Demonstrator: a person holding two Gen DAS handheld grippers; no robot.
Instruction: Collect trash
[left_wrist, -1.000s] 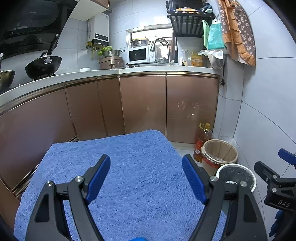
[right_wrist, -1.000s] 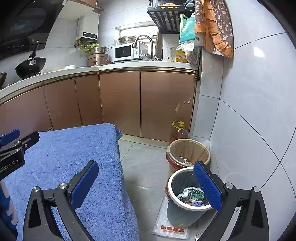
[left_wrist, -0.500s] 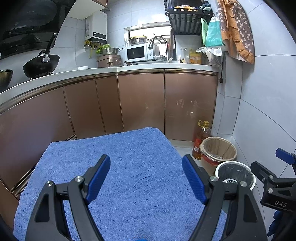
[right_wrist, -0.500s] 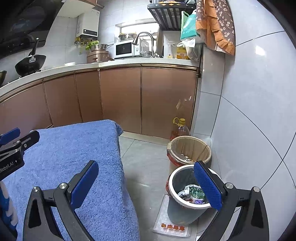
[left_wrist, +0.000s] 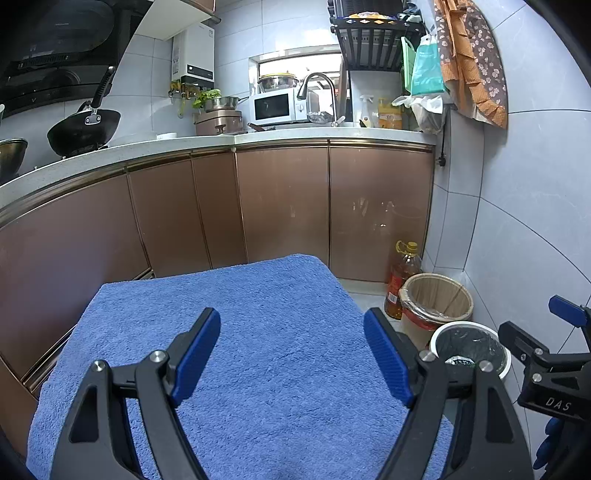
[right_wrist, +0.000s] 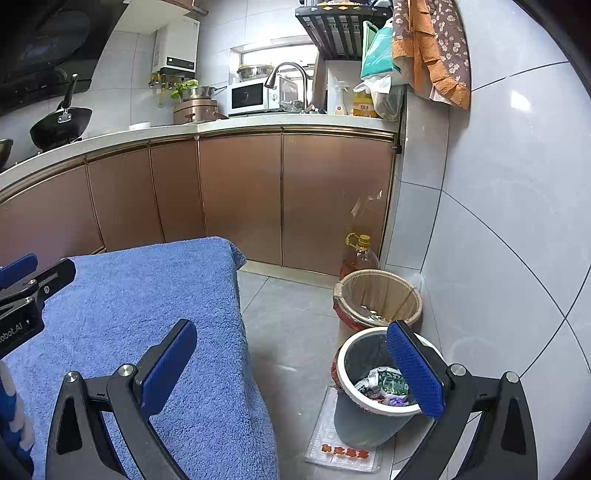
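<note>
Trash: crumpled wrappers (right_wrist: 384, 384), white and green with a bit of purple, piled inside the bin.
Trash bin: my gray bin with a white rim (right_wrist: 345, 354) stands on the floor by the tiled wall, just past the towel's edge. It has a dark bag inside. In my left view I see its rim (left_wrist: 443, 330) too.
Tray: a clear plastic tray (right_wrist: 341, 452) with small orange bits lies flat on the floor, and the bin sits on it.
Wicker basket: a tan basket (right_wrist: 380, 291) stands just behind the bin, touching it.
Oil bottle: a yellow-capped bottle (right_wrist: 360, 254) stands behind the basket, by the brown cabinets.
Towel: a fuzzy blue towel (left_wrist: 280, 332) covers the table under my tools.
Left gripper: my left gripper (left_wrist: 291, 354) hangs over the towel with its blue pads wide apart, holding nothing.
Right gripper: my right gripper (right_wrist: 291, 362) has its pads wide apart too, holding nothing. One pad is over the towel's edge and the other is over the bin.
</note>
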